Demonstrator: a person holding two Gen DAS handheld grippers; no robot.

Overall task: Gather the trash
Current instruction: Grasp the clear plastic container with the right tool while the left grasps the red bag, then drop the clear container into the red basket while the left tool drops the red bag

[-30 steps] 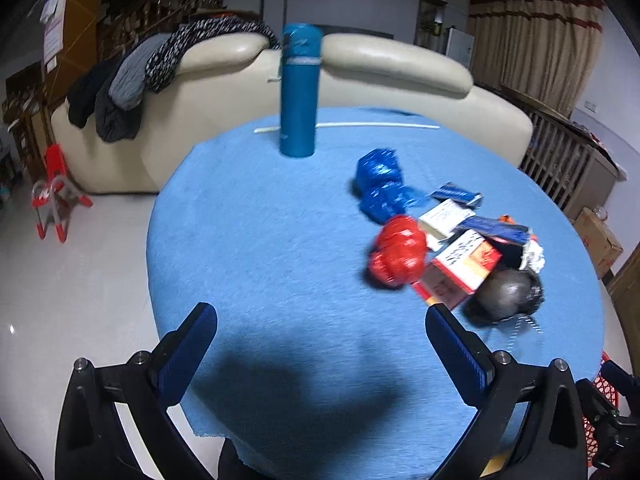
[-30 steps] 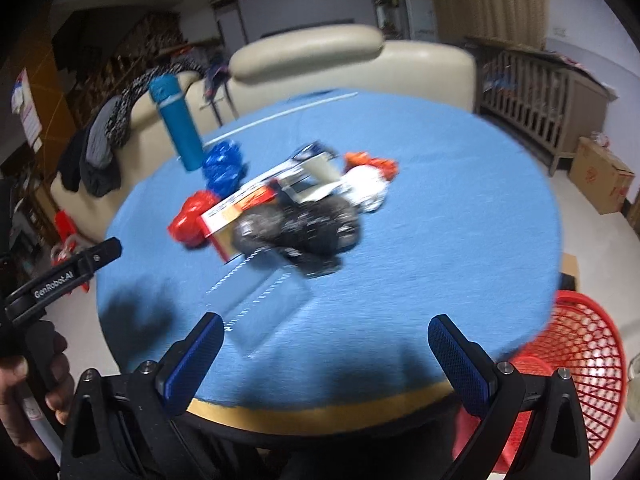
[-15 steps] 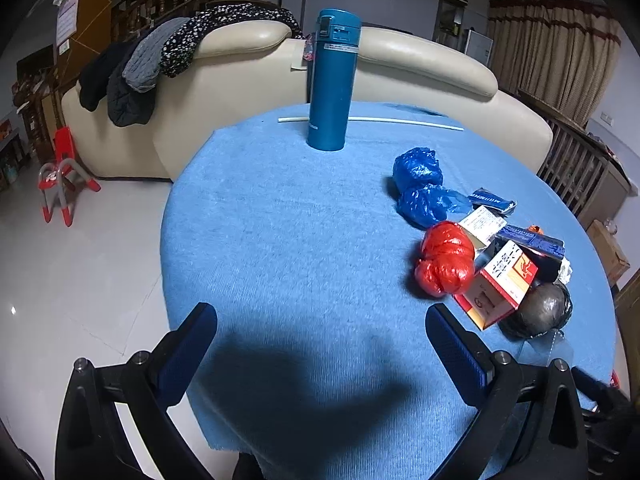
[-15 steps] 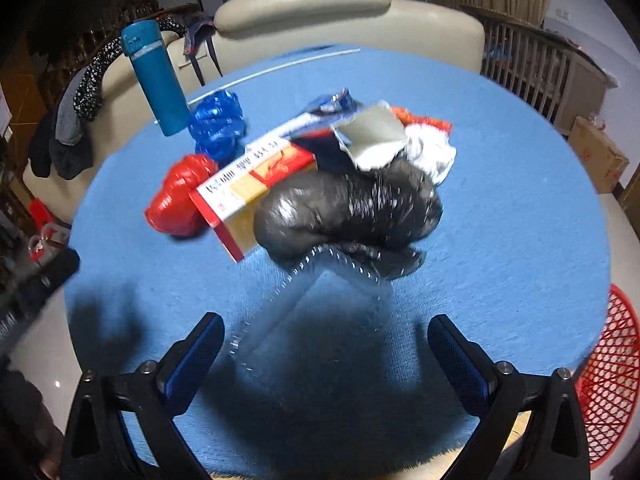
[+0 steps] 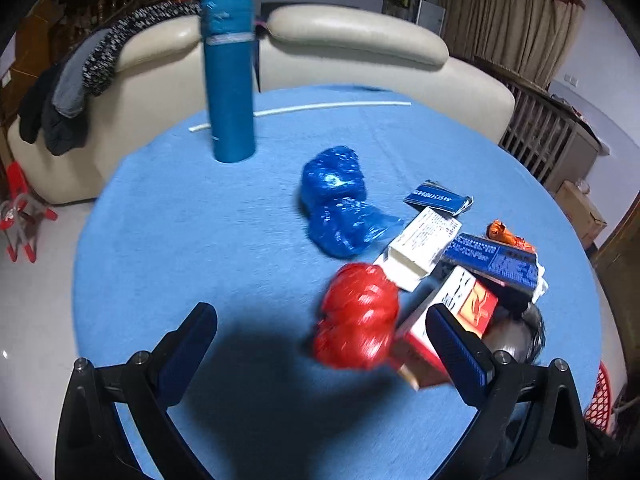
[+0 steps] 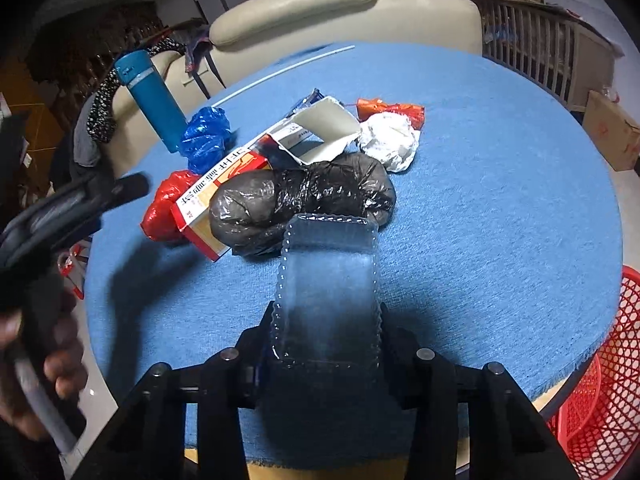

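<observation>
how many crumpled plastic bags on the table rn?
3. Blue bag lies nearest the teal bottle, red bag beside the red-and-white carton, black bag just beyond the clear tray clamped in the right gripper. More may hide under the pile.

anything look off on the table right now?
Nothing spilled. The litter sits in one loose heap: the opened white carton is torn, with a flap sticking up, and the red-and-white box lies tilted against the black bag. The right tongs are shut on a clear plastic tray.
</observation>
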